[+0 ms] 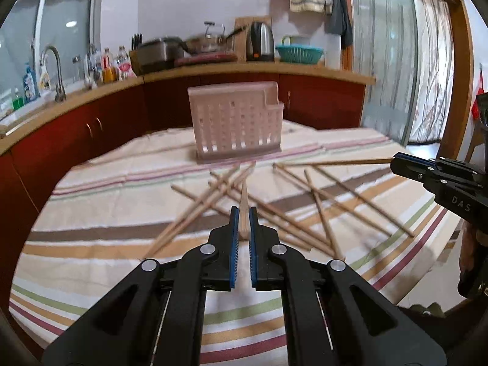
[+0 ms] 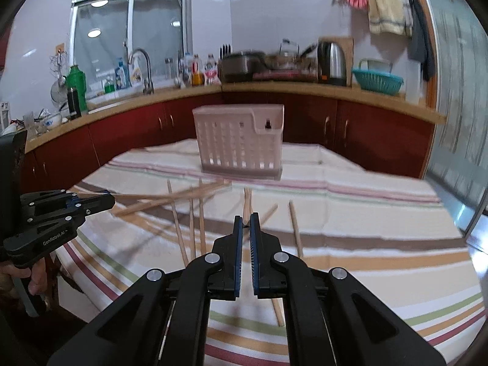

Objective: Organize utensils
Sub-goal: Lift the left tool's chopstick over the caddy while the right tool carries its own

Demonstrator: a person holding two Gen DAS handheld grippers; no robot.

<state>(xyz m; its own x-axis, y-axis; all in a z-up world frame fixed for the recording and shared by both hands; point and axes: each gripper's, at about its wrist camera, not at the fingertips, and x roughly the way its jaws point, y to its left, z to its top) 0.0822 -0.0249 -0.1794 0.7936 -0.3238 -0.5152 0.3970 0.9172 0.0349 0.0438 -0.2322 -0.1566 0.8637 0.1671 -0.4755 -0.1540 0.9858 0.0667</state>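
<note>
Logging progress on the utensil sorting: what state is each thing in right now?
Left gripper: shut on one chopstick.
Right gripper: shut on another chopstick.
Loose chopsticks: scattered, crossing on the striped cloth.
Pink holder: upright, behind the chopsticks; contents cannot be told.

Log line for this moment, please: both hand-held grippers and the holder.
left hand-held gripper: shut on chopstick | right hand-held gripper: shut on chopstick | holder: upright on cloth, no chopsticks visible inside
</note>
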